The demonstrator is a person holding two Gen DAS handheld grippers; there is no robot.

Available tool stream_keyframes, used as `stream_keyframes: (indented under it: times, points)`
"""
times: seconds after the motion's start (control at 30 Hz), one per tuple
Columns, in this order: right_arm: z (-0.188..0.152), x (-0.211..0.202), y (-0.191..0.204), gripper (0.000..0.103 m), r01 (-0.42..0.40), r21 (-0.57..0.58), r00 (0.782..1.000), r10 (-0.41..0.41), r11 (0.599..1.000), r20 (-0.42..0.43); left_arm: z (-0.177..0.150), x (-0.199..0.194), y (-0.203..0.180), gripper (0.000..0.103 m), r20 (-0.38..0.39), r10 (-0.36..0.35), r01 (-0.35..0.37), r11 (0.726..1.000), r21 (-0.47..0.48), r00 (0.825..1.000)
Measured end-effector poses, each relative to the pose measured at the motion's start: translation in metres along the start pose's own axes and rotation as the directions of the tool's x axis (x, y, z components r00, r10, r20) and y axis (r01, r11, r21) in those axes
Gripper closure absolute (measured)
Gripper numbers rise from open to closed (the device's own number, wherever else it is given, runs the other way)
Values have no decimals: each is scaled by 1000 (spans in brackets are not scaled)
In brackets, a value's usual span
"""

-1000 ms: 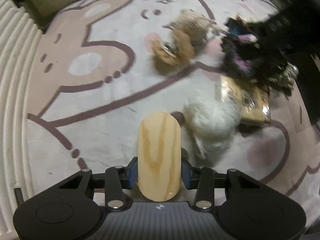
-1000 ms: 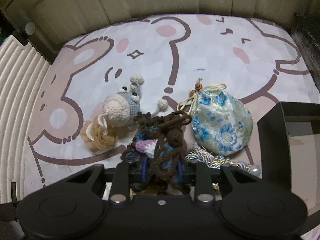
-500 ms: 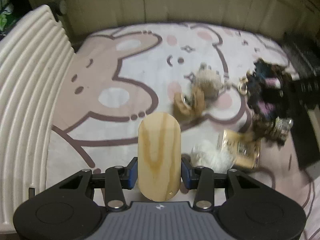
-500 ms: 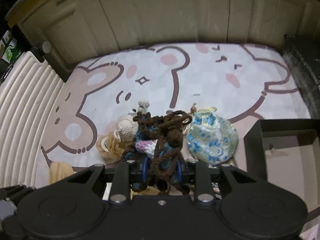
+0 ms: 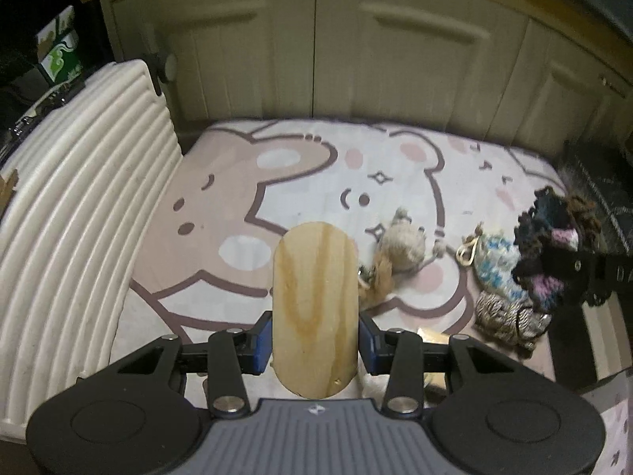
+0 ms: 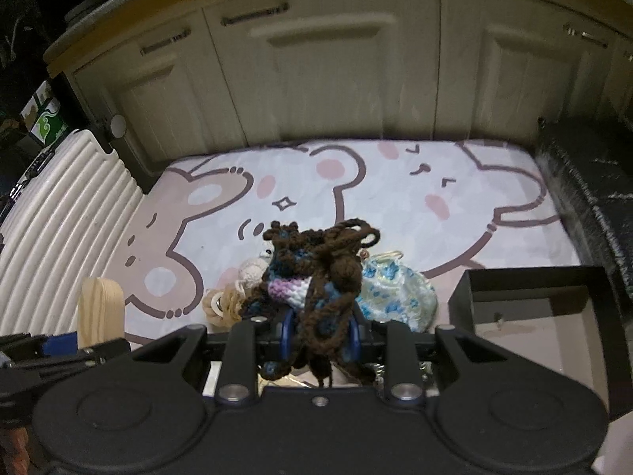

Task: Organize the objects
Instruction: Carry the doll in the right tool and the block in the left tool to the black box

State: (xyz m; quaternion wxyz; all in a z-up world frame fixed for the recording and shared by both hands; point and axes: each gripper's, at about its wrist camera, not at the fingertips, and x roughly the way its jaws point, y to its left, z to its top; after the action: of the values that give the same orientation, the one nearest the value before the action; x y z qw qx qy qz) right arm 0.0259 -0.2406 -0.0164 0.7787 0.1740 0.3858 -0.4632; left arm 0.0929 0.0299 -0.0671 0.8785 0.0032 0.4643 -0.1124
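Observation:
My left gripper point(image 5: 315, 338) is shut on a rounded pale wooden block point(image 5: 315, 308), held above the cartoon-bear rug point(image 5: 300, 182). The same block point(image 6: 101, 306) shows at the left edge of the right wrist view. My right gripper point(image 6: 319, 330) is shut on a brown, blue and pink crocheted pouch point(image 6: 316, 277), lifted off the rug; that pouch point(image 5: 554, 249) appears at the right of the left wrist view. On the rug below lie a crocheted snail toy point(image 5: 403, 245), a tan flower hair clip point(image 6: 219, 303) and a blue floral drawstring bag point(image 6: 399, 293).
An open black box point(image 6: 530, 293) stands at the right. A ribbed cream suitcase point(image 5: 79, 206) runs along the left. Cream cabinet doors point(image 5: 356, 51) close off the far side. A silver-gold tassel bundle point(image 5: 502, 312) and a small packet point(image 5: 433, 338) lie near the box.
Both grippers have risen with their loads, and the views have tipped up so the cabinet doors now show. The rug's objects look smaller and lower.

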Motion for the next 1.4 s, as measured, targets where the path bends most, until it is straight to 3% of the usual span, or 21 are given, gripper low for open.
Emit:
stream_keyframes:
  times: [0.7,0.9,1.4]
  points:
    - [-1,-46,1,75,8,-59,993,-1,998,116,6,-36,-6,59,100,2,6,997,-74,995]
    - [-3,-64,-32,75,51,-47,988,-43,998,149,12,-36,-34,59,108,-50,58,996,-74,993]
    - [-19,-94,-142,75,148,97,974,-162,984,160,12,-30,-144,59,84,-185,180,982,58,979]
